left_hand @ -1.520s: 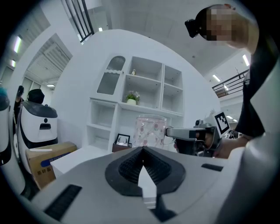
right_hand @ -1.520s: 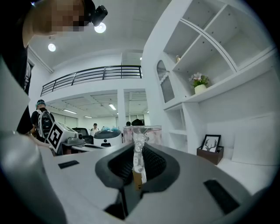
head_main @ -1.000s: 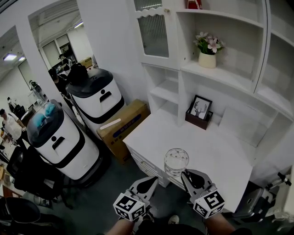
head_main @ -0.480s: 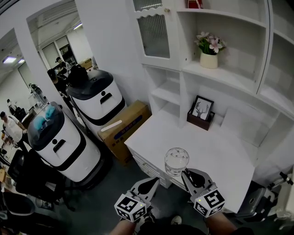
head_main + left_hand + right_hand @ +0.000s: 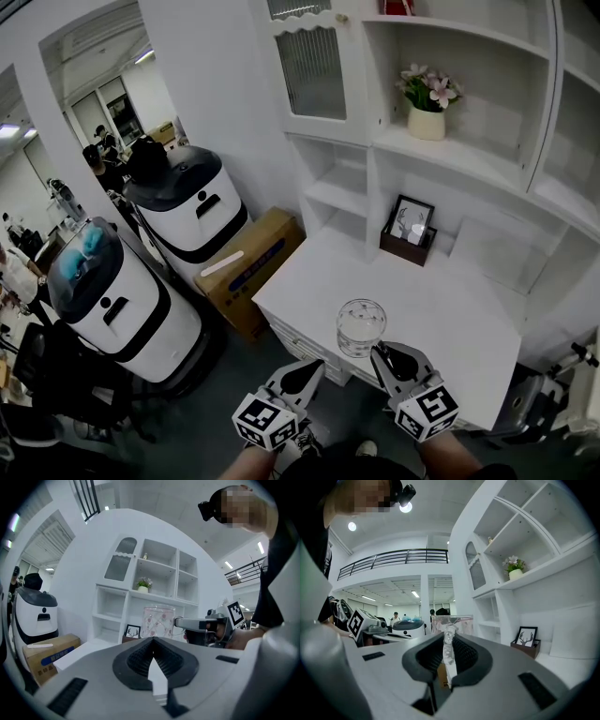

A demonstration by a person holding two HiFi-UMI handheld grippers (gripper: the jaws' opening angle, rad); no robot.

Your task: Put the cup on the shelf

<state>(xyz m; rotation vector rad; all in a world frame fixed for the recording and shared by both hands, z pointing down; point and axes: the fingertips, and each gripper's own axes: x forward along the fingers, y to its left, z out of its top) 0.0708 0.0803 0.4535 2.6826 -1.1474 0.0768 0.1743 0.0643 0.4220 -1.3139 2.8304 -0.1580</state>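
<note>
Jaws of right gripper [image 5: 381, 355] grip cup [image 5: 361, 328]; picture frame [image 5: 409, 226] beyond.

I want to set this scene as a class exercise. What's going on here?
A person stands at a white desk with a gripper in each hand. The right gripper is shut on the handle of a clear glass cup, which is over the desk's front edge. The left gripper is shut and empty beside it. The cup is not yet on the shelf, where a pot of flowers stands.
</note>
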